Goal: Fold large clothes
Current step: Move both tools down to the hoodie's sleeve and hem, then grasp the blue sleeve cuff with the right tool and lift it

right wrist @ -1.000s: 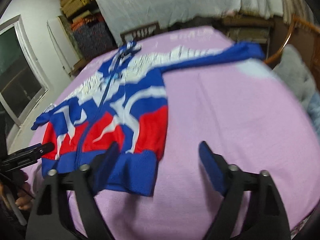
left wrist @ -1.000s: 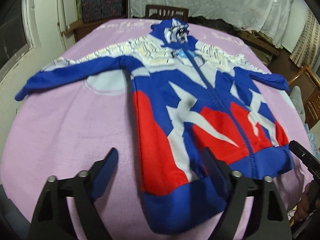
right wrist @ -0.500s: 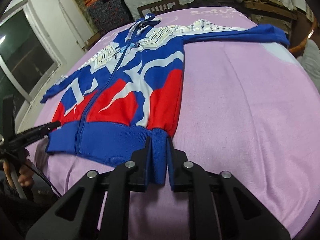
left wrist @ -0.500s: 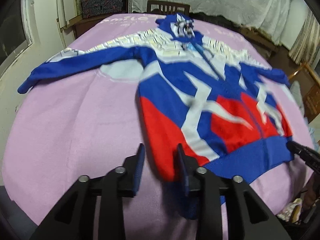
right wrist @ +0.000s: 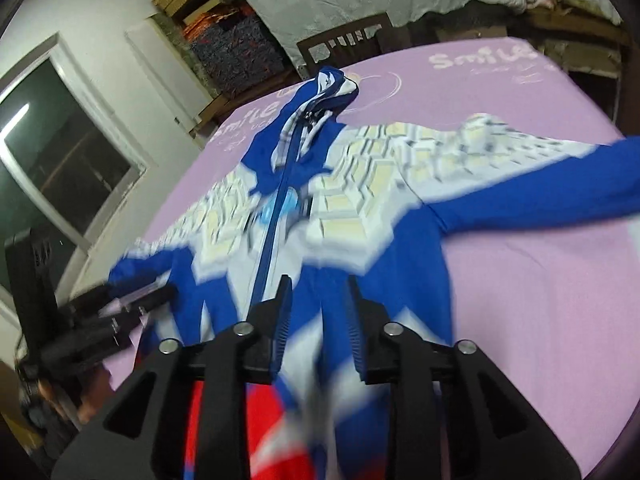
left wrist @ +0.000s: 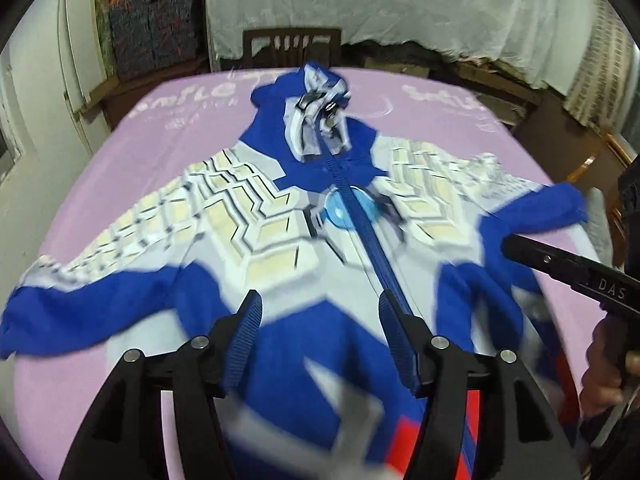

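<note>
A blue, white and red zip-up hooded jacket lies front up on the purple-covered table, sleeves spread, hood at the far end. My left gripper hovers over the chest left of the zip. Its jaws are opening, and blurred blue fabric lies between them, clear of the pads. My right gripper is over the jacket right of the zip. Its jaws are opening too, narrower, with blurred blue and white cloth in the gap. Each gripper shows at the edge of the other's view, right gripper and left gripper.
A dark wooden chair stands behind the far table edge. White sheeting hangs behind it, and stacked boxes fill shelves at the back left. A hand holds the right gripper's handle. Bare purple cloth lies right of the jacket.
Both grippers closed on the blue hem corners, then swept forward over the jacket toward the chest. Their jaws have since parted. The lower jacket now looks bunched and blurred beneath them.
</note>
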A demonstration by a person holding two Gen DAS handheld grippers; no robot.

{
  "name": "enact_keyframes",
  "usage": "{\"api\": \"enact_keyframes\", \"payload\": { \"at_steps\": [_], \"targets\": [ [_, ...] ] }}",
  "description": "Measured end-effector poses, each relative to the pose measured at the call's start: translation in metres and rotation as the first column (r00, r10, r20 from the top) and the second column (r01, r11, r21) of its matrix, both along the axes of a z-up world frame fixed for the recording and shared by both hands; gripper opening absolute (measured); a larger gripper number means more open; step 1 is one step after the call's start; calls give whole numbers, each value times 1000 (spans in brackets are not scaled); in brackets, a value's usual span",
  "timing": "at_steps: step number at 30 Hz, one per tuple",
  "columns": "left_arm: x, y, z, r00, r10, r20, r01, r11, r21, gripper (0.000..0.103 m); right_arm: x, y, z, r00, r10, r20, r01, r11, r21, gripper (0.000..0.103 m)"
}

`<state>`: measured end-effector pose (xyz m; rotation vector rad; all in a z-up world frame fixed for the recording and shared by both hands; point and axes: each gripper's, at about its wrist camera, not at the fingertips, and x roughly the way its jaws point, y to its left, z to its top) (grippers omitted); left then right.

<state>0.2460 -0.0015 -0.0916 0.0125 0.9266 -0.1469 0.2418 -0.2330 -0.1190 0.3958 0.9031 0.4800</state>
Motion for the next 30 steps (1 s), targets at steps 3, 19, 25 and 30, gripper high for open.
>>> {"api": "enact_keyframes", "payload": {
  "at_steps": [3,19,25,30],
  "targets": [
    [38,5,-15,998,60,-23,-59,998,31,61,47,7,-20,999,-24,-37,26,998,55,31],
    [78,60,-26,977,201,-71,-204,978,-41,67,38,-217,-63,733,-669,-120,678,734,50,26],
    [73,53,-10,965,258,35,-259,966,12,88,-6,-278,-54,518,-850,-94,853,505,130,56],
    [82,45,-38,970,243,-11,-241,966,95,90,14,-289,-75,539,-827,-157,842,522,139,56]
  ]
}}
